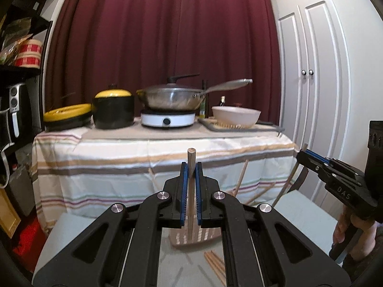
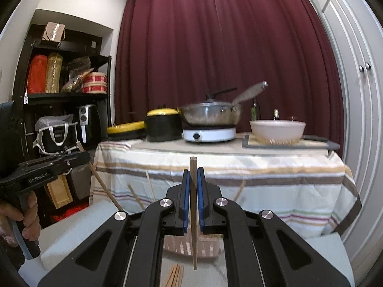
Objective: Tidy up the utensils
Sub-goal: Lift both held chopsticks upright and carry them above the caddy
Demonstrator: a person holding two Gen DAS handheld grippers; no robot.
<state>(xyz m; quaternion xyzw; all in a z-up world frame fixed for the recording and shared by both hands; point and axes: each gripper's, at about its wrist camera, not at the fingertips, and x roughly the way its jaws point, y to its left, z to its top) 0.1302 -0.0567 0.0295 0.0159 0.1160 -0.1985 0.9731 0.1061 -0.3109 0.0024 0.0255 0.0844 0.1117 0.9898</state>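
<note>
Each of your grippers clamps one wooden chopstick upright: left gripper (image 1: 191,167) on one chopstick (image 1: 191,157), right gripper (image 2: 193,174) on the other chopstick (image 2: 193,191), both above the woven holder (image 2: 191,246) on the grey tabletop (image 1: 299,212). They look light, stiff and smooth; grip mid-shaft.

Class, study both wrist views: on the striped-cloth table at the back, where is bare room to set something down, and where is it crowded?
Bare cloth runs along the front edge of the striped tablecloth, before the white hotplate. The back row is crowded: flat yellow-lidded dish, black pot with yellow lid, steel wok, white bowl on its grey tray.
</note>
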